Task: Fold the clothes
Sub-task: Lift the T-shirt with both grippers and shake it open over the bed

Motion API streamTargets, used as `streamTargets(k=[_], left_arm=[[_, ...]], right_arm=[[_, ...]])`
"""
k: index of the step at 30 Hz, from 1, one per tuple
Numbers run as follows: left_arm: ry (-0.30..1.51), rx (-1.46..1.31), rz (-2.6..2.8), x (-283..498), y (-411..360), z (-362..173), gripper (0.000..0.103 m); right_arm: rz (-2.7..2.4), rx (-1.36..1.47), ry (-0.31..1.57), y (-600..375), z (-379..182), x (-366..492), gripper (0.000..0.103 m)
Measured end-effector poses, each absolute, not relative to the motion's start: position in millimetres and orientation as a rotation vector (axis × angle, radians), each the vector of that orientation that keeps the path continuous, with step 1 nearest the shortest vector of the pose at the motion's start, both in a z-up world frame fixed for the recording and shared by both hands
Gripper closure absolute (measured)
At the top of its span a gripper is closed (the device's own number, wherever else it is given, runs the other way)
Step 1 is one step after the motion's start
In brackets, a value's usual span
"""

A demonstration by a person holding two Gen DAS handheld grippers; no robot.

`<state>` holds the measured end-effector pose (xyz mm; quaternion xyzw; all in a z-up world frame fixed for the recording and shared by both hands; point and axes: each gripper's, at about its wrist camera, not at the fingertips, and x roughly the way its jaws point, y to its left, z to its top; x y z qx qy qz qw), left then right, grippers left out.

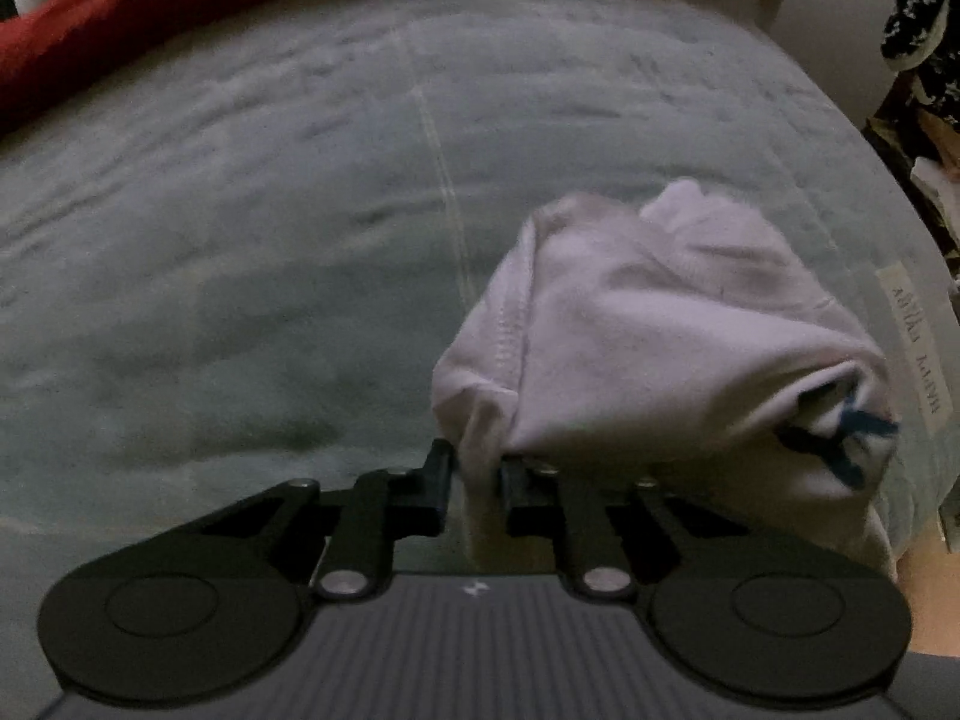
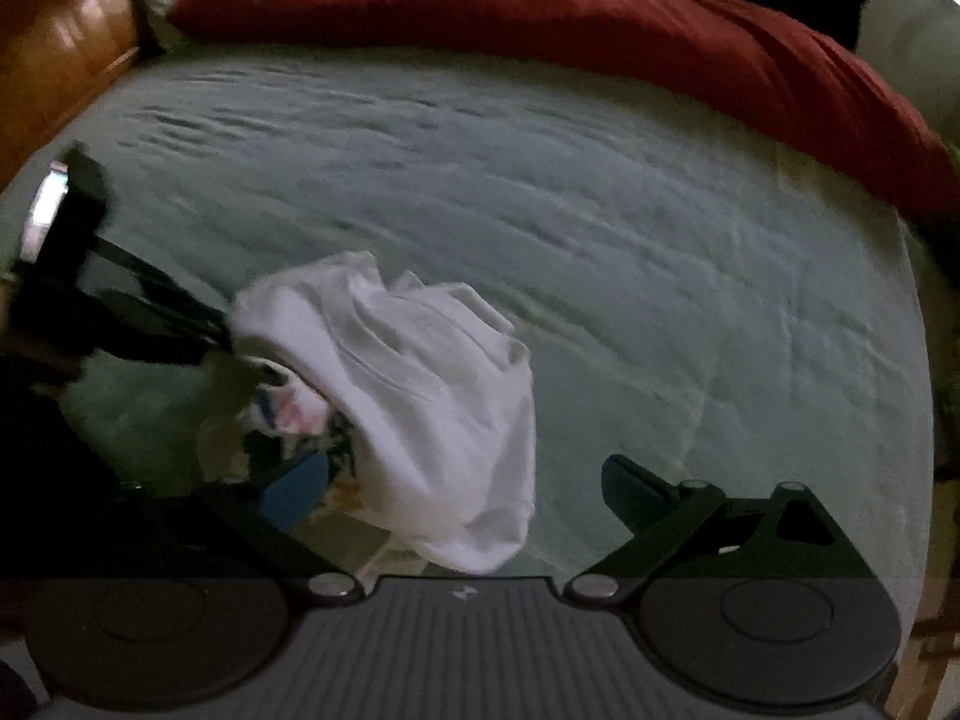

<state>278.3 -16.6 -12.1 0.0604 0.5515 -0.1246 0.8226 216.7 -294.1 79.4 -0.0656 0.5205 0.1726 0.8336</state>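
White garment (image 1: 648, 330) bunched, hanging over pale green bedsheet (image 1: 240, 240); left gripper (image 1: 477, 480) clamps its edge. Right gripper (image 2: 462, 498) spread wide, grasping nothing. Red blanket (image 2: 540, 18) behind.

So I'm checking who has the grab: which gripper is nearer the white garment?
Left. The left gripper is shut on a fold of the white garment; the right gripper is open, with the cloth in front of its fingers, ungripped.
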Motion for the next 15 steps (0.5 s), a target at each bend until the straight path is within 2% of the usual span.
streamTargets(k=[8, 12, 15], left_arm=[[1.132, 0.141, -0.275, 310, 37, 33, 0.092], [1.126, 0.176, -0.245, 327, 63, 38, 0.092], [1.155, 0.172, -0.24, 335, 79, 32, 0.092]], right_arm=[[0.263, -0.077, 1.21, -284, 72, 235, 0.018], [0.212, -0.035, 1.246, -274, 68, 253, 0.037], [0.186, -0.024, 1.252, -268, 68, 264, 0.038]])
